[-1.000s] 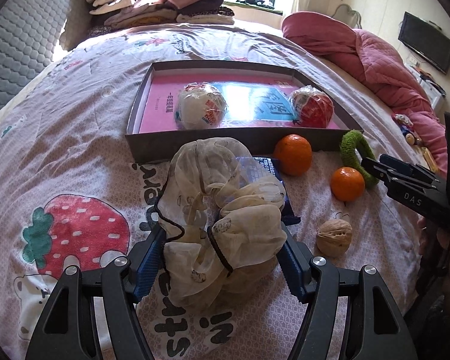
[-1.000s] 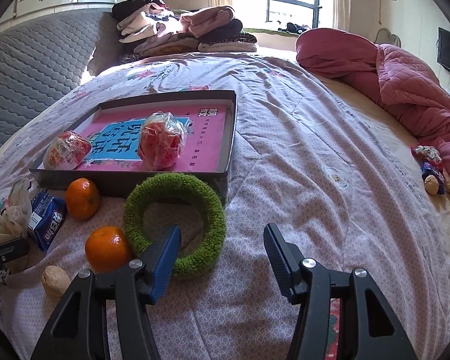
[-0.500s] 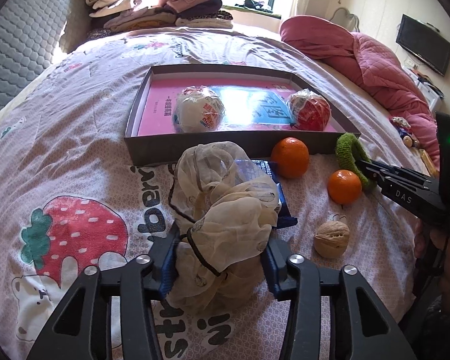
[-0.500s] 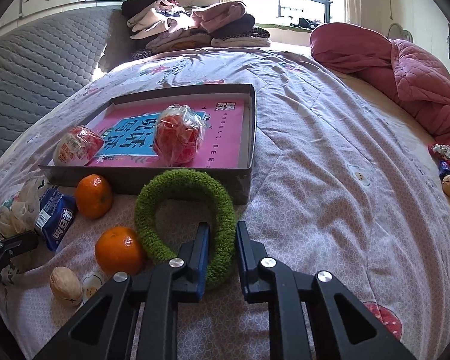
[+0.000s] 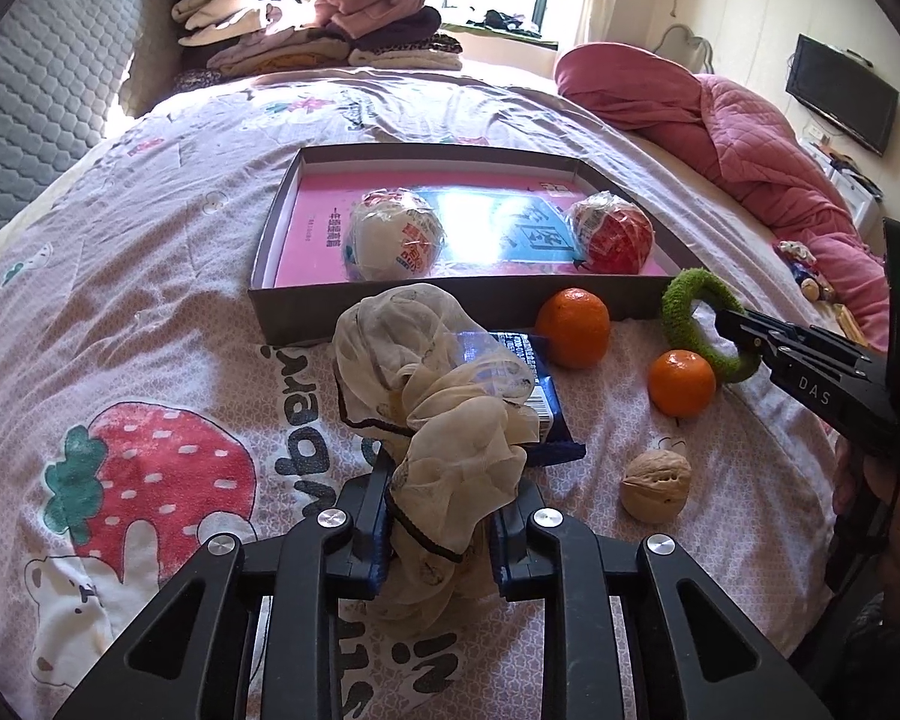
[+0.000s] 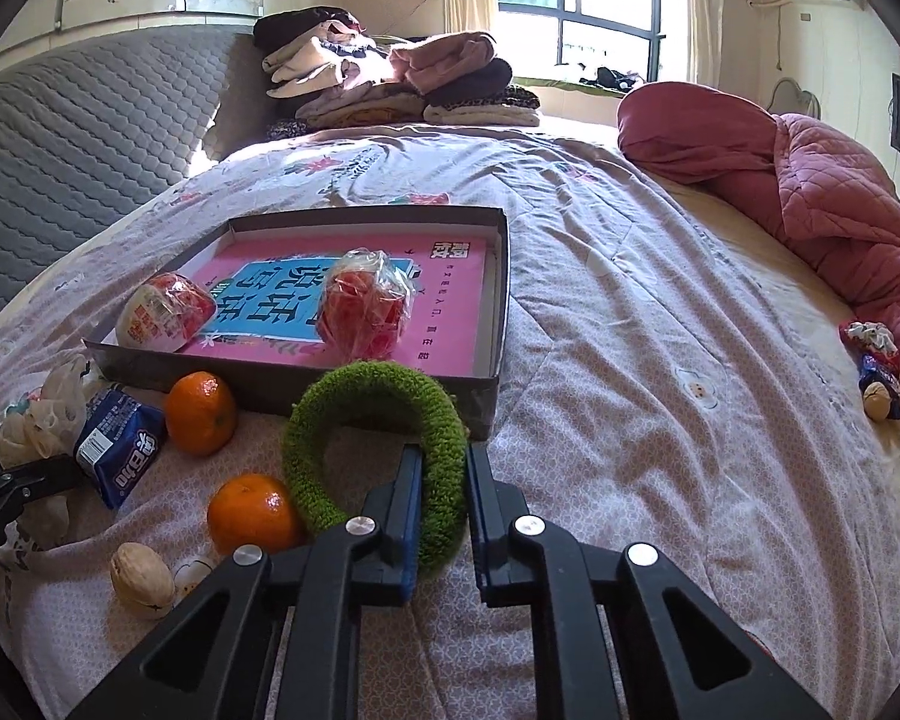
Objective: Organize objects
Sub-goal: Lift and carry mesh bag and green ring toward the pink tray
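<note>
1. Green ring (image 6: 384, 444), lower centre of the right wrist view, is pinched at its near rim by the right gripper (image 6: 441, 498).
2. Cream mesh cloth (image 5: 444, 450), lower centre of the left wrist view, is being squeezed by the closing left gripper (image 5: 438, 531); pad contact appears firm.

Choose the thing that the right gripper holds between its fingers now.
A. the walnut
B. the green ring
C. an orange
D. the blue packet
B: in the right wrist view the right gripper is shut on the near side of the green ring, while the oranges, the walnut and the blue packet lie free on the bed.
</note>
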`<state>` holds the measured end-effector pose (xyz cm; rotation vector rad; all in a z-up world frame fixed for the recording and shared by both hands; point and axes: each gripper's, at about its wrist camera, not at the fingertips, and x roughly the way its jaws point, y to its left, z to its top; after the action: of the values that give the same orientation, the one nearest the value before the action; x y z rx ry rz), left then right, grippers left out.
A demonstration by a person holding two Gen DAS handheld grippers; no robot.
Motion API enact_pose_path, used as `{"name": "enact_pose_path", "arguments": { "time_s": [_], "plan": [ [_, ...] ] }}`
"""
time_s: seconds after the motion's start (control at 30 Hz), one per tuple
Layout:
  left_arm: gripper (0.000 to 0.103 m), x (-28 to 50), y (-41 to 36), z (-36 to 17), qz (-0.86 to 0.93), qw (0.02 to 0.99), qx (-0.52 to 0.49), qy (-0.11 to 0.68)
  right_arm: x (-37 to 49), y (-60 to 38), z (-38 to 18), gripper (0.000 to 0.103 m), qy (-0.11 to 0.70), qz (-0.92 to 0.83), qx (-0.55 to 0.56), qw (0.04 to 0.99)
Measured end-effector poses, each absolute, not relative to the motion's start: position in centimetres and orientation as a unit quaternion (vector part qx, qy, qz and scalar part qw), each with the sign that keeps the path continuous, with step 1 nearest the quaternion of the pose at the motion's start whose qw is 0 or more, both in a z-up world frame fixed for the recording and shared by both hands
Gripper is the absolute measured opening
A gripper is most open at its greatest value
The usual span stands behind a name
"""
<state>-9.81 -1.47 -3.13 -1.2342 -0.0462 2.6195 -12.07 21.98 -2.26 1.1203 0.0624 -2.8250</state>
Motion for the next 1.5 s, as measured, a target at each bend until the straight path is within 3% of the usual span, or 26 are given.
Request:
{"name": "enact_pose_path", "arguments": {
  "time_s": [1.5],
  "plan": [
    [0.022, -7.6, -1.1, 2.4, 0.932, 0.082, -0.353, 0.005, -8.5, 20.3, 3.6, 0.014, 0.026, -0.957, 0.28, 0.074]
  ]
}}
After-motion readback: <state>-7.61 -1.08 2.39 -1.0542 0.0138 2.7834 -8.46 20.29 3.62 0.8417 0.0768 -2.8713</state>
